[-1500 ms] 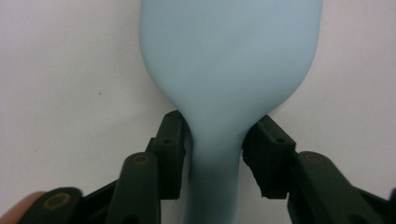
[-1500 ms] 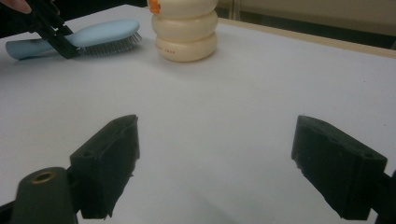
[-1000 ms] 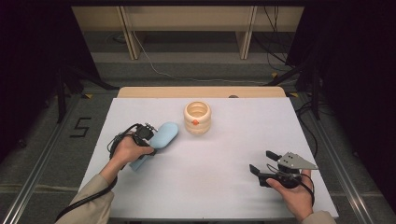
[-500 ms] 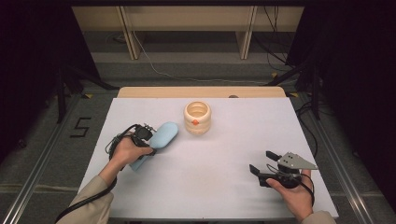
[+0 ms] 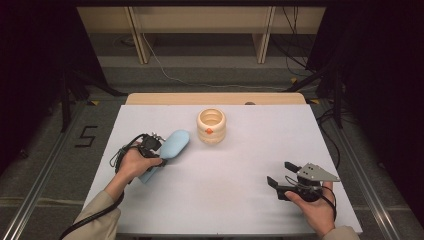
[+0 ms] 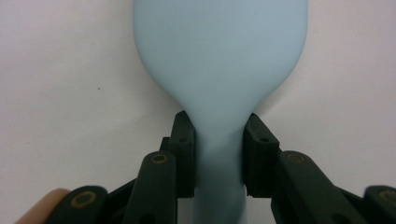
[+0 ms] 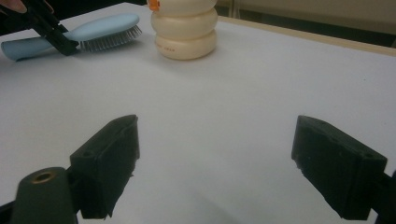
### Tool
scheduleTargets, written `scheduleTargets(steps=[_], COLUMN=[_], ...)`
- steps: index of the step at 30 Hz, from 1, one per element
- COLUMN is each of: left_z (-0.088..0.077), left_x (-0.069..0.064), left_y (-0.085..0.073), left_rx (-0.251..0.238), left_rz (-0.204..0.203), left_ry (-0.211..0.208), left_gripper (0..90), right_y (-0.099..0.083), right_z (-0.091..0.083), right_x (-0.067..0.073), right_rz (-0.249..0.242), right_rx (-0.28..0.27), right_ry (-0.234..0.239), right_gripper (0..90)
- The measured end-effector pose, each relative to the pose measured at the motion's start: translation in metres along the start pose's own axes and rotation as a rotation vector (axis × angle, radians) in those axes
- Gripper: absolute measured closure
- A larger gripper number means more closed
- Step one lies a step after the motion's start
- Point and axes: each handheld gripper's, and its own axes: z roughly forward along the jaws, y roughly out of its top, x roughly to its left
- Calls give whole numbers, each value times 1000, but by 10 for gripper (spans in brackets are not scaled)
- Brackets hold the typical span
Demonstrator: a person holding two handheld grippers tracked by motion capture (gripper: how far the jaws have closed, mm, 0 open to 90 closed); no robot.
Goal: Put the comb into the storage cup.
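Two grippers, one brush in hand

Item 1: pale blue hairbrush (image 5: 170,148), smooth plastic, oval head, metal bristles facing down; lies on the white table (image 5: 240,165) left of the container. Left gripper (image 5: 152,145) is clamped on its narrow neck. Item 2: cream ribbed container (image 5: 211,125), open-topped, orange mark. Right gripper (image 5: 280,179) rests spread wide, holding nothing. Step judged: brush grasped, not lifted. Next move likely calls for a level lift.

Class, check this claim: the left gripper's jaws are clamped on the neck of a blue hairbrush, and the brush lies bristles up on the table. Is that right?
Not quite. The left gripper does clamp the blue hairbrush at its neck, but the right gripper view shows the bristles pointing down at the table, not up.
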Motion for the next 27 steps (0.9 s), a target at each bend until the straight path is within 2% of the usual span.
scheduleTargets(steps=[9, 12, 21, 27], left_z=[-7, -9, -13, -22], left_x=[-1, -3, -10, -11], left_y=[-3, -5, -6, -7], left_rx=[-61, -97, -132, -179], left_rz=[-13, -15, 5, -7], left_ry=[-2, 0, 13, 22], left_gripper=[693, 693, 693, 693], right_y=[0, 0, 0, 0], right_z=[1, 1, 0, 0], right_x=[0, 0, 1, 1], right_rz=[-1, -2, -8, -8], right_rx=[3, 4, 4, 3], right_ry=[2, 3, 6, 8], right_gripper=[160, 160, 160, 160])
